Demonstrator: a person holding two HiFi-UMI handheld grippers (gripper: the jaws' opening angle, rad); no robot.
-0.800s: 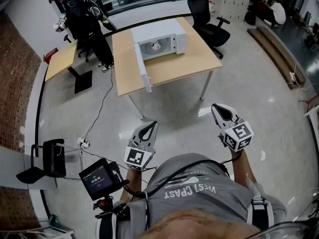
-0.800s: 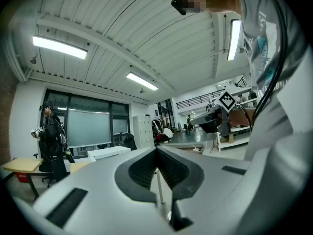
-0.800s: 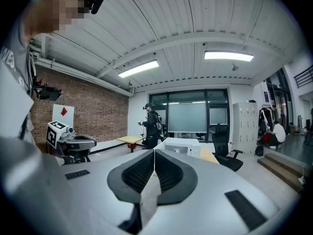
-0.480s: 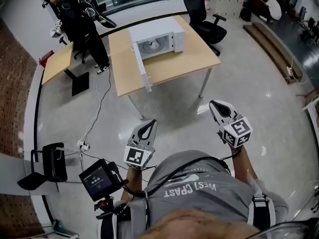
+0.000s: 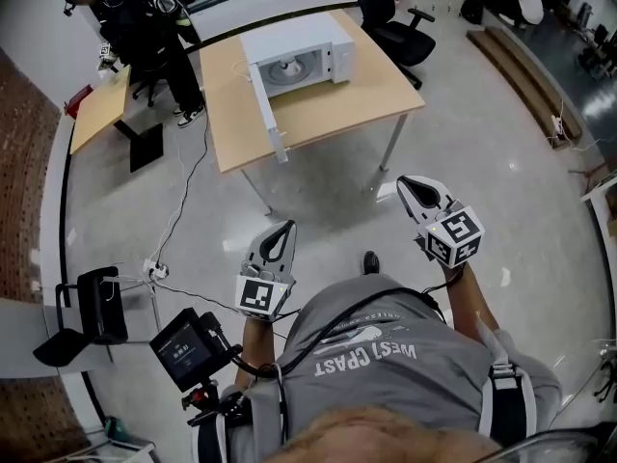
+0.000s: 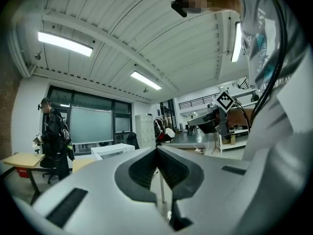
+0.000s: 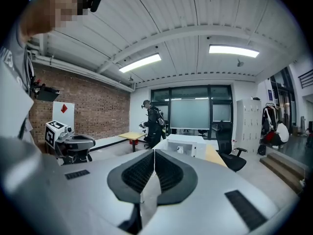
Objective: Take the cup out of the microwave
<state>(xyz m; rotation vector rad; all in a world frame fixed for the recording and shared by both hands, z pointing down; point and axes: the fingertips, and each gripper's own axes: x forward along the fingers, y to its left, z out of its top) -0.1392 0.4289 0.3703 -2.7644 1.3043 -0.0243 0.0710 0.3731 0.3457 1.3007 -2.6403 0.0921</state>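
The white microwave (image 5: 323, 51) stands on a wooden table (image 5: 328, 114) far ahead, its door (image 5: 269, 116) swung open toward me. In its cavity a small white cup (image 7: 180, 149) shows in the right gripper view; in the head view I see only a pale round shape there. My left gripper (image 5: 284, 228) and right gripper (image 5: 410, 183) hang over the floor, well short of the table. Both point at the table. Each has its jaws together with nothing between them, as the left gripper view (image 6: 157, 151) and the right gripper view (image 7: 154, 153) also show.
A person in black (image 5: 145, 17) stands at the table's far left beside a smaller desk (image 5: 96, 114). A black office chair (image 5: 386, 13) sits behind the table. A tripod with a screen (image 5: 183, 347), a black chair (image 5: 92, 307) and a floor cable (image 5: 188, 201) lie at my left.
Table and microwave have drifted up and left in the head view. Both grippers sit slightly higher in the frame, still shut. A shoe now shows between them.
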